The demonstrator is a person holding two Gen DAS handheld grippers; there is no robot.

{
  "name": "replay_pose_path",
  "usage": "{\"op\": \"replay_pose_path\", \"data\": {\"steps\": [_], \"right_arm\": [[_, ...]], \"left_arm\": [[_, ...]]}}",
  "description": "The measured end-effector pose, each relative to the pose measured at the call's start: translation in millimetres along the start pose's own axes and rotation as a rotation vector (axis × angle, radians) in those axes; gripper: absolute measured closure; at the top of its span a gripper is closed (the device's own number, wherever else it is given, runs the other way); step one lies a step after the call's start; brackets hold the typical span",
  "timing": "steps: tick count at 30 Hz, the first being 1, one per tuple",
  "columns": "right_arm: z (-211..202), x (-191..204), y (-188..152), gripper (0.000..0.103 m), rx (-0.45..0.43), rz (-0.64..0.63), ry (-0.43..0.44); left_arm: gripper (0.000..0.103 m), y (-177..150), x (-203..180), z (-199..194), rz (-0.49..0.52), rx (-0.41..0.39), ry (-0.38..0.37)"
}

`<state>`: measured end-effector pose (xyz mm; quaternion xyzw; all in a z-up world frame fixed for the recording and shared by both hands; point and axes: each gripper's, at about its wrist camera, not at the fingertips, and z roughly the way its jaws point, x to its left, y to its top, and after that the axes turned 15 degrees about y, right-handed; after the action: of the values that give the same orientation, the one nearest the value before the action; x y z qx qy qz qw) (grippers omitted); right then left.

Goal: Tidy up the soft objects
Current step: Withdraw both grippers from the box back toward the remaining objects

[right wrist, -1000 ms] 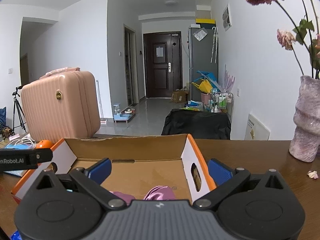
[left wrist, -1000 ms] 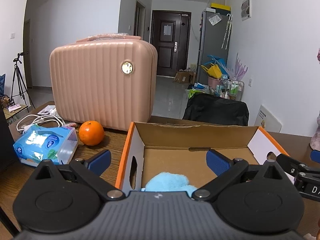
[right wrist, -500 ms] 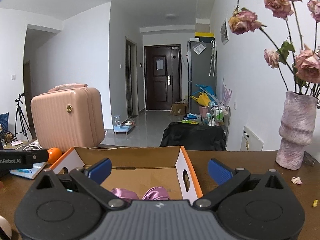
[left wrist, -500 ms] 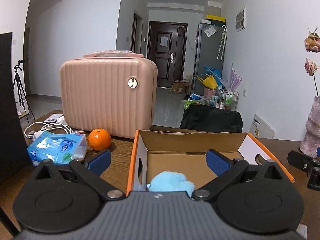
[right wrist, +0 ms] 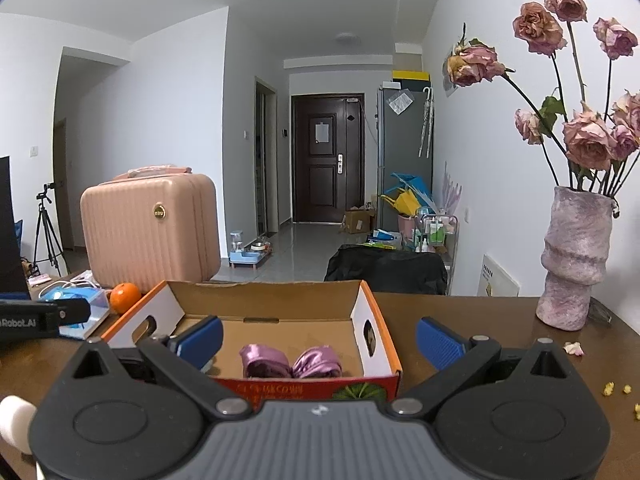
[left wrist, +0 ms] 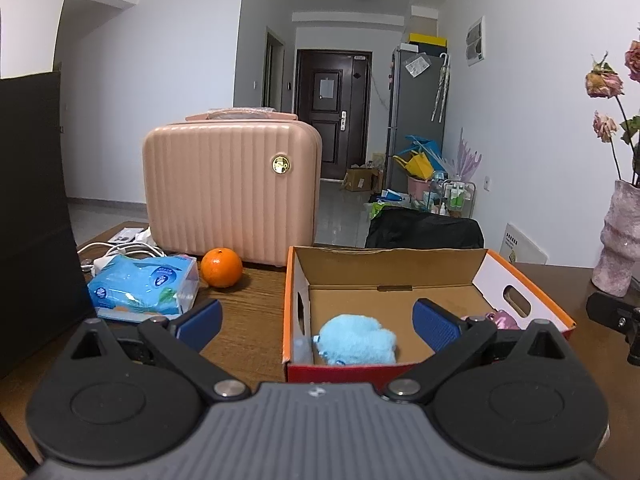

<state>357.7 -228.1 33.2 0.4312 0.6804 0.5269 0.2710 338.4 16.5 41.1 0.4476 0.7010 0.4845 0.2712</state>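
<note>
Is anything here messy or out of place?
Mostly tidy. Fallen petals and yellow crumbs lie scattered on the table near the vase of wilted roses. A lone orange sits beside the tissue pack.

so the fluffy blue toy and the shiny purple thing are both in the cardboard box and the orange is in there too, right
Not quite. The orange sits outside the cardboard box, on the table beside the tissue pack, as the left wrist view shows. The fluffy blue toy and shiny purple thing are inside.
</note>
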Motion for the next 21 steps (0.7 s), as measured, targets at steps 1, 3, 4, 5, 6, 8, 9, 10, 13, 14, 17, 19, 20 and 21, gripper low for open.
{"op": "replay_pose_path", "data": {"steps": [1,3,4,5,6,8,9,10,13,14,17,19,20,21], "right_arm": [[-3,1,-2,0.000,0.000,0.001,0.000],[-8,4,-5,0.000,-0.001,0.005,0.003],[-12,6,-7,0.000,-0.002,0.005,0.003],[-14,7,-8,0.000,-0.003,0.006,0.002],[-17,9,-11,0.000,-0.004,0.006,0.001],[-24,13,-15,0.000,-0.007,0.006,-0.002],[-27,15,-17,0.000,-0.008,0.005,-0.005],[-31,17,-19,0.000,-0.010,0.003,-0.008],[-41,22,-23,0.000,-0.017,-0.001,-0.013],[-44,24,-23,0.000,-0.019,-0.001,-0.013],[-56,30,-28,0.000,-0.025,-0.006,-0.016],[-64,35,-33,0.000,-0.031,-0.009,-0.018],[-68,37,-35,0.000,-0.034,-0.009,-0.018],[-72,38,-37,0.000,-0.036,-0.007,-0.017]], "left_arm": [[0.000,-2,2,-3,0.001,-0.005,0.000],[0.000,-6,5,-11,0.003,-0.016,-0.004],[0.000,-8,6,-15,0.003,-0.019,-0.007],[0.000,-10,7,-18,0.004,-0.020,-0.011],[0.000,-12,9,-22,0.006,-0.021,-0.016],[0.000,-18,11,-29,0.009,-0.024,-0.021],[0.000,-20,12,-33,0.010,-0.025,-0.023],[0.000,-22,14,-36,0.011,-0.024,-0.025],[0.000,-29,18,-46,0.012,-0.020,-0.038],[0.000,-31,19,-49,0.014,-0.020,-0.042],[0.000,-36,22,-59,0.022,-0.025,-0.047],[0.000,-39,24,-65,0.022,-0.026,-0.055],[0.000,-41,25,-68,0.023,-0.026,-0.059],[0.000,-42,26,-71,0.023,-0.026,-0.064]]}}
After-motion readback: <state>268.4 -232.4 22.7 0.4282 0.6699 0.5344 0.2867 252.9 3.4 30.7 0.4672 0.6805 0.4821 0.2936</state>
